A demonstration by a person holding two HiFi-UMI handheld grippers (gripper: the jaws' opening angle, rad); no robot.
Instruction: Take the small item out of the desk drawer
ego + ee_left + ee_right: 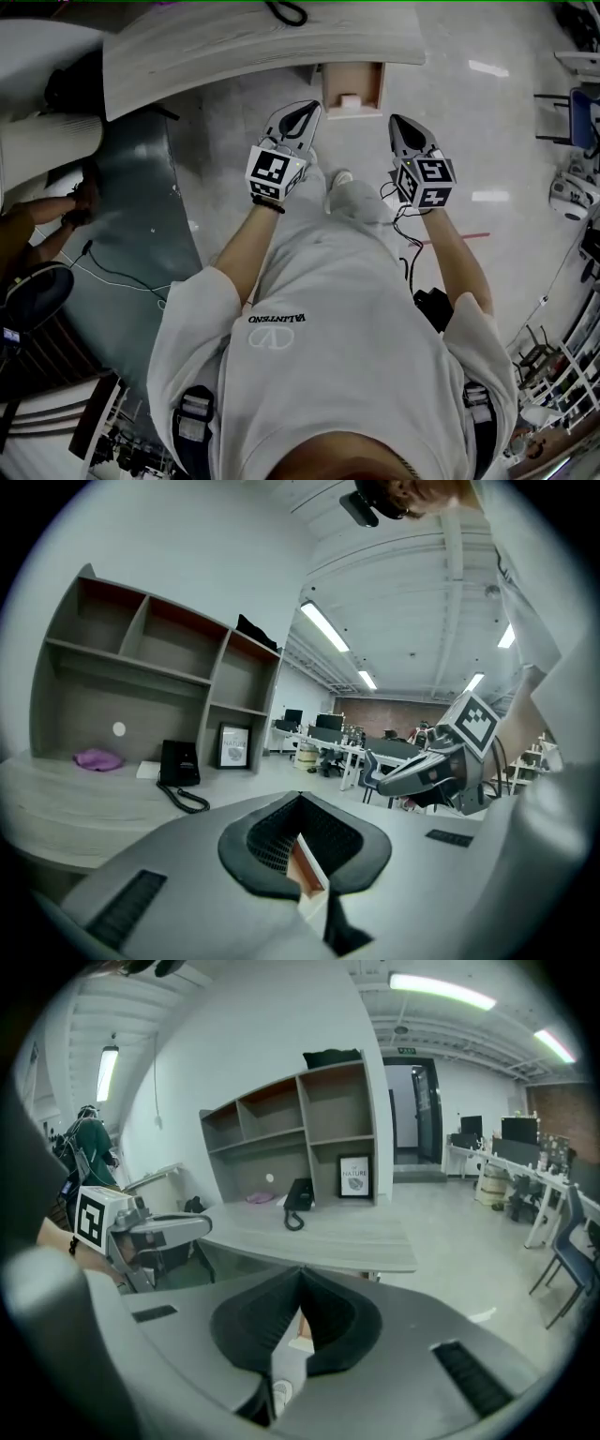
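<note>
In the head view the pale wood drawer (370, 86) stands pulled out under the desk's (234, 45) front edge, and a small white item (349, 101) lies inside it. My left gripper (305, 112) hovers just left of the drawer, its jaws shut and empty. To the drawer's right, my right gripper (401, 124) is also shut on nothing. In the left gripper view the left gripper's (300, 799) jaws meet at the tip, with a strip of the drawer's wood (307, 869) showing beneath. The right gripper's (300, 1271) own view shows its jaws together too.
On the desk (319, 1232) stand a shelf unit (291, 1138), a black phone (298, 1194), a framed picture (353, 1177) and a purple cloth (97, 758). Another person's arm (37, 220) is at the left. Office chairs and desks (347, 747) fill the room behind.
</note>
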